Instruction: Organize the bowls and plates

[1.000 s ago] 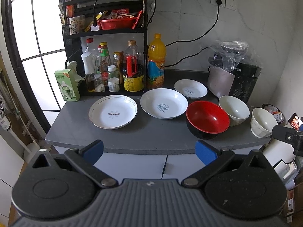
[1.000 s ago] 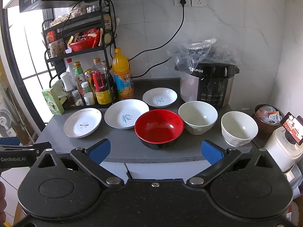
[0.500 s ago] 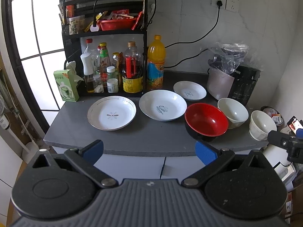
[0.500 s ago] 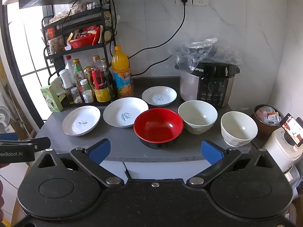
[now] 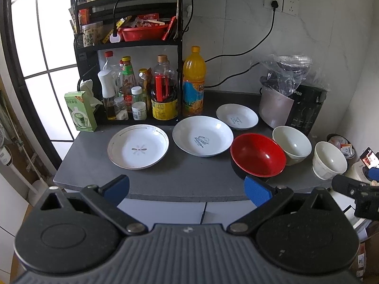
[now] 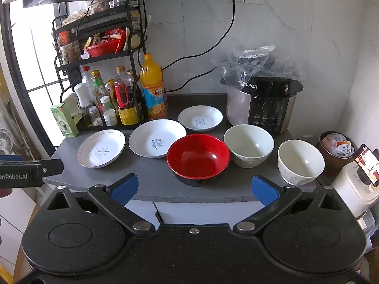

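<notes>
From the left wrist camera, the left gripper (image 5: pixel 187 188) hangs in front of the counter (image 5: pixel 180 177) with its blue-tipped fingers spread wide and nothing between them; on the counter a gold-rimmed plate (image 5: pixel 138 147) lies at the left, a larger white plate (image 5: pixel 202 139) just beside it, and a small plate (image 5: pixel 237 116) behind that, near the orange juice bottle (image 5: pixel 194 82); a red bowl (image 5: pixel 258 155) stands to the right of the large plate, touching or nearly touching a cream bowl (image 5: pixel 291 144), with a white bowl (image 5: pixel 329 160) apart at the counter's right end; the cooker (image 5: pixel 293 104) stands behind the bowls. From the right wrist camera, the right gripper (image 6: pixel 193 188) is likewise spread and empty, short of the counter edge, with the red bowl (image 6: pixel 198 157) straight ahead between its fingers; the cream bowl (image 6: pixel 248 145) and white bowl (image 6: pixel 300 162) sit to its right, the three plates to its left; all bowls stand upright and separate, none stacked.
</notes>
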{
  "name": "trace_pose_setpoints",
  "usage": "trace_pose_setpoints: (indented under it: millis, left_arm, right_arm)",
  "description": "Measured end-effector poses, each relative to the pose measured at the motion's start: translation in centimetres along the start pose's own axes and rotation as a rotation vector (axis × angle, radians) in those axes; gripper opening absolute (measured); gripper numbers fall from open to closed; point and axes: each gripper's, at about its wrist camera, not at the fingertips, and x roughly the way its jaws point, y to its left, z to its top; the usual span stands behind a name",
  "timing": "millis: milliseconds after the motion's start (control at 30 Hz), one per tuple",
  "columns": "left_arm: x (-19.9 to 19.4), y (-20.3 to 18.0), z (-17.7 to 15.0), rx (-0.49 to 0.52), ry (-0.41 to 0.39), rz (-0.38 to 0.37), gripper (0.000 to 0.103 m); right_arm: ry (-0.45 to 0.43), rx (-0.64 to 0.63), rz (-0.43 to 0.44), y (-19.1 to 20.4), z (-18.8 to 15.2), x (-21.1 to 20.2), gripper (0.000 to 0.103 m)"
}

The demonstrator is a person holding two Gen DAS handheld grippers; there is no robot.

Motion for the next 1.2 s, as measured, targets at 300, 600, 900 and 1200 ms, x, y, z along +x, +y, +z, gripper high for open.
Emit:
trace_pose_setpoints:
  millis: [300, 600, 900, 1200]
  left_arm:
    - [0.5, -1.1, 1.6, 0.016, -0.023, -0.023, 0.102]
    - [1.8, -3.2, 2.8, 0.032, -0.02, -0.054, 0.102]
    - [4.9, -3.4, 4.7, 0.076, -0.004, -0.115, 0.102]
    - [11.8, -2.7, 8.5, 0.157, 0.02, -0.223, 0.102]
  right_arm:
    - [0.006, 0.02, -0.017, -1.6, 0.0, 0.1, 0.103]
    - [0.017, 0.086, -0.046, -3.9, -0.3, 1.0, 0.103]
    - [0.021, 0.117, -0.081, -3.3, 0.8, 3.3, 0.103]
    - [0.008, 0.204, -0.18, -1.9, 3.4, 7.6, 0.099]
